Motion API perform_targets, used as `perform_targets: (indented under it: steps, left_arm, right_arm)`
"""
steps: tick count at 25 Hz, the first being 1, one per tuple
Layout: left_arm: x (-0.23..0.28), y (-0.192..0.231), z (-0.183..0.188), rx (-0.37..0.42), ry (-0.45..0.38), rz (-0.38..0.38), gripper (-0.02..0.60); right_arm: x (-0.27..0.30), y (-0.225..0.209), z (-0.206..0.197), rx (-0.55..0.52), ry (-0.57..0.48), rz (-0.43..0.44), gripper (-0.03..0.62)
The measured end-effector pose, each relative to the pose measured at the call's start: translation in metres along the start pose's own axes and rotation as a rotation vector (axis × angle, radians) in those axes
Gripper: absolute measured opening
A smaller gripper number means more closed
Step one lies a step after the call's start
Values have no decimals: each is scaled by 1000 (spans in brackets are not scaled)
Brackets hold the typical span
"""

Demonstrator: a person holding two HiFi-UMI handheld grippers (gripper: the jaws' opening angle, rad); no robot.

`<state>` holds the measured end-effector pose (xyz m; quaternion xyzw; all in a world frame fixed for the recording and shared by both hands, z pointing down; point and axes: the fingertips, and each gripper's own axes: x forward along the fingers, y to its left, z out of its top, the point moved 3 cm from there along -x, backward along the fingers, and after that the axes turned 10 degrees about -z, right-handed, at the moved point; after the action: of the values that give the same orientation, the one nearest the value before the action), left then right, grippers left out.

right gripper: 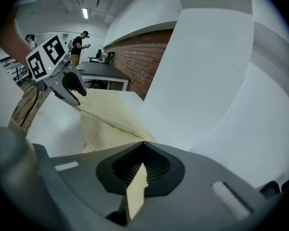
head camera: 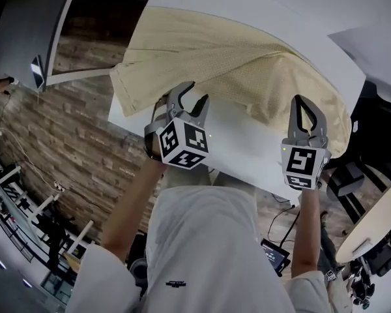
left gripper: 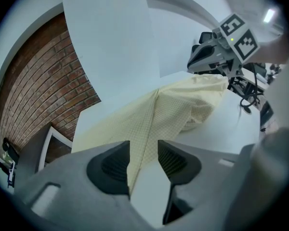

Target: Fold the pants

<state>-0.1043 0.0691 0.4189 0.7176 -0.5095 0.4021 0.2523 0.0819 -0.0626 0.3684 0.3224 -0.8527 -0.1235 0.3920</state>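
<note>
With the right gripper (right gripper: 143, 144) clenched on one edge of the pale yellow textured cloth pants (head camera: 234, 64), which lie ahead of it on the white table (head camera: 247, 142), the left gripper (left gripper: 143, 148), its jaws apart astride the other edge, should likely pinch fully before both carry the fold across evenly.

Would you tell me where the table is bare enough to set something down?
Bare table lies between the left gripper and right gripper, on the near side of the pants; another strip lies beyond them. The middle is crowded.
</note>
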Motion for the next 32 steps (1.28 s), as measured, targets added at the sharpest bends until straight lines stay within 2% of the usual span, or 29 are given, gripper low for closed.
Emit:
perform_targets:
  steps: [5,12,20,25,32]
  left_arm:
    - [-9,14,-32,18,30,8,189]
    - [-11,31,-77,62,95,17,187]
    - [0,40,-121,169,166,-7,172]
    - [4,39,-133,205,155,-51,155]
    - [5,35,-135,198,110,-122,120]
  right_arm:
    - [6,36,27,-16,-19,52,6]
    - [18,83,51,-90,-36,126,6]
    - [30,123,82,-114,-30,157,6]
    - [29,143,96,-108,-16,152,6]
    - [21,170,100,-113,30,154,6]
